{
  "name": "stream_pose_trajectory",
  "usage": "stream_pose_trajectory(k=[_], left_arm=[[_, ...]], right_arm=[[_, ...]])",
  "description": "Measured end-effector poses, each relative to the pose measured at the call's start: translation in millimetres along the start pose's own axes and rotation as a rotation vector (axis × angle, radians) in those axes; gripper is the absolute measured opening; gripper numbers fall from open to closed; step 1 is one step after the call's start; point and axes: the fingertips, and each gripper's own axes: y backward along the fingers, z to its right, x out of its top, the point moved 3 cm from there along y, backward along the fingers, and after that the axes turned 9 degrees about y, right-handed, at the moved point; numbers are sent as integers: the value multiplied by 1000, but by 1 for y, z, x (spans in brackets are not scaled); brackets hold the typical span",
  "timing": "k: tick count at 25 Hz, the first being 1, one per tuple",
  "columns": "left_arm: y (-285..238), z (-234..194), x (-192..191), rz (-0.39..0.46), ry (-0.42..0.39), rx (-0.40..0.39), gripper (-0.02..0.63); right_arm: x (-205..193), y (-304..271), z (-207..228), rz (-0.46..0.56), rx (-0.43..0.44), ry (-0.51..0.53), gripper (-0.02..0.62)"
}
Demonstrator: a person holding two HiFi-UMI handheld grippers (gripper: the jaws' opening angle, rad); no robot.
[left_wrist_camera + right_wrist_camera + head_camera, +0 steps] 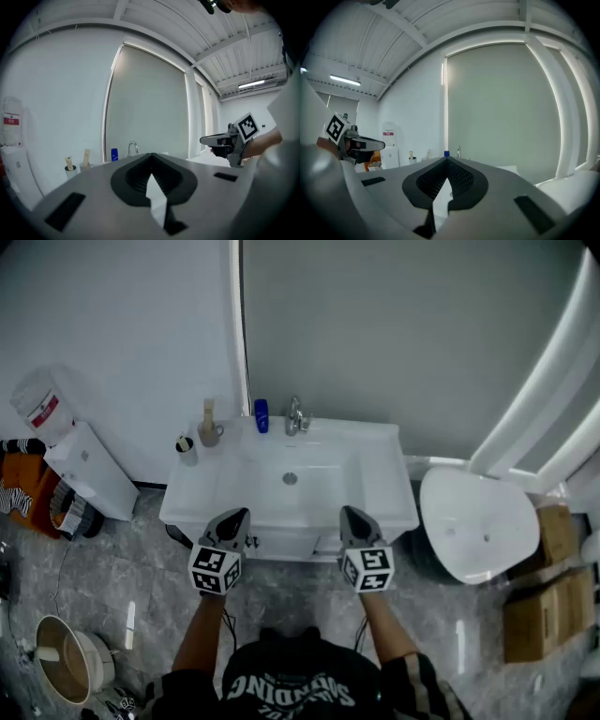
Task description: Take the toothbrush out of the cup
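Left gripper [238, 515] and right gripper [350, 513] level before the sink counter [384, 474], both pinched shut on nothing.

Tips just over the counter's front edge. Standing upright in the cup [210, 435], the toothbrush [208, 412]: ahead and slightly left of the left gripper, at the counter's far corner, long axis near vertical, so likely wants a straight lift. Nearer the left gripper by a clear margin. A second cup [187, 450] just beside it, further left; blue bottle [262, 415] and tap [296, 416] off to its right. Open basin between, wall close behind.
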Motion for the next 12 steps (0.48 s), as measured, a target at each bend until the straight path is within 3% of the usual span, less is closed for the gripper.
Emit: stream_pose_trajectory(k=[12], left_arm=[[-1, 5, -7, -9, 13, 13, 0]], right_arm=[[5, 4, -2, 45, 57, 6, -3]])
